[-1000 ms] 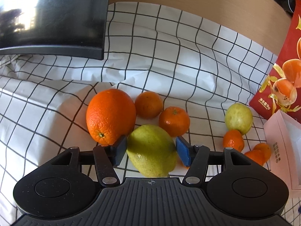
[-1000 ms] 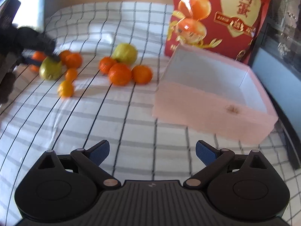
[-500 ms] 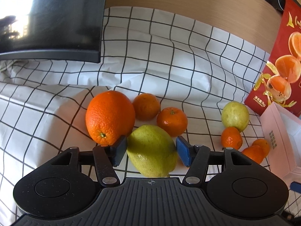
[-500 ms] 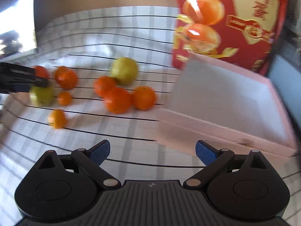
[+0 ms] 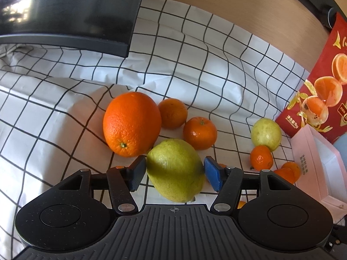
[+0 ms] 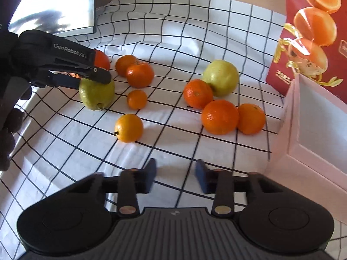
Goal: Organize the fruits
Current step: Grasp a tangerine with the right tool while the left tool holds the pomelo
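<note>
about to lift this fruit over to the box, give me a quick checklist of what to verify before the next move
1. Left gripper around the yellow-green fruit: ok, a pad on each side.
2. Pads pressing it firmly: cannot tell.
3. Big orange crowds that fruit: not ok, may roll.
4. Right gripper holding nothing: ok, jaws closing on air.
5. Pink box open with room: ok.
6. Path to the box: not ok, mandarins lie between.

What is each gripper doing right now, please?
Left gripper: closed on the green fruit.
Right gripper: jaws closing, nothing between them, above the checked cloth.
</note>
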Available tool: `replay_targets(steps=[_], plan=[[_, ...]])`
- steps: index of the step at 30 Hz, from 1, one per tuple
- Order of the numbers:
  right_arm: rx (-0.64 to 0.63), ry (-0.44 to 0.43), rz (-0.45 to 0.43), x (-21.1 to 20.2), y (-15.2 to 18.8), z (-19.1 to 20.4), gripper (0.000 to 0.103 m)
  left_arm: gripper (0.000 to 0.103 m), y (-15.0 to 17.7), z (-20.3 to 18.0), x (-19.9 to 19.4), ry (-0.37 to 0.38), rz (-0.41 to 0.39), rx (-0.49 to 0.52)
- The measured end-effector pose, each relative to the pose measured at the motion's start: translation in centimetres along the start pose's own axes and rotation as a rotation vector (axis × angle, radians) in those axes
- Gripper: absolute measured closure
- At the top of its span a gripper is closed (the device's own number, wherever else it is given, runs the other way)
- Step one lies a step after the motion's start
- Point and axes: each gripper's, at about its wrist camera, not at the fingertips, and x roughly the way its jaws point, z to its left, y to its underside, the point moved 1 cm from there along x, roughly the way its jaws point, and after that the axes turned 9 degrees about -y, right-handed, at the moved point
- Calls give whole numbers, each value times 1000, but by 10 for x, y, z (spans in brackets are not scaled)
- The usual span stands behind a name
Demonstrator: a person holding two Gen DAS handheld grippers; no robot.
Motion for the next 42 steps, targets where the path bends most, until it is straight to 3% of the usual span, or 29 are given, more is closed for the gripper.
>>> replay_targets(steps=[3, 9, 16, 18, 22, 28, 35, 37, 39, 42], plan=[[40, 5, -10, -13, 6, -12, 80, 38, -5, 0, 3, -7, 23, -34], [103, 34, -17, -38, 23, -36, 80, 38, -6, -6, 4, -45, 33, -55], [98, 38, -38, -53, 33, -38, 79, 39, -1, 1, -3, -19, 42, -45], [78, 24, -47, -53, 29, -32, 75, 40, 6, 3, -9, -9, 33, -35], [38, -20, -72, -47, 16, -17, 54, 40, 19, 7, -23, 7, 27, -4], [-15, -100, -64, -7, -17, 18, 54, 41, 33, 15, -33, 27, 48, -14], [-107, -123, -16, 39, -33, 49, 54, 40, 31, 21, -30, 43, 49, -62], [-130, -130, -14, 45, -36, 51, 58, 40, 28, 21, -27, 43, 46, -74], [-147, -131, -18, 44, -37, 54, 70, 40, 24, 20, -24, 38, 39, -84], [-130, -132, -20, 35, -35, 52, 70, 41, 17, 16, -18, 21, 30, -93]])
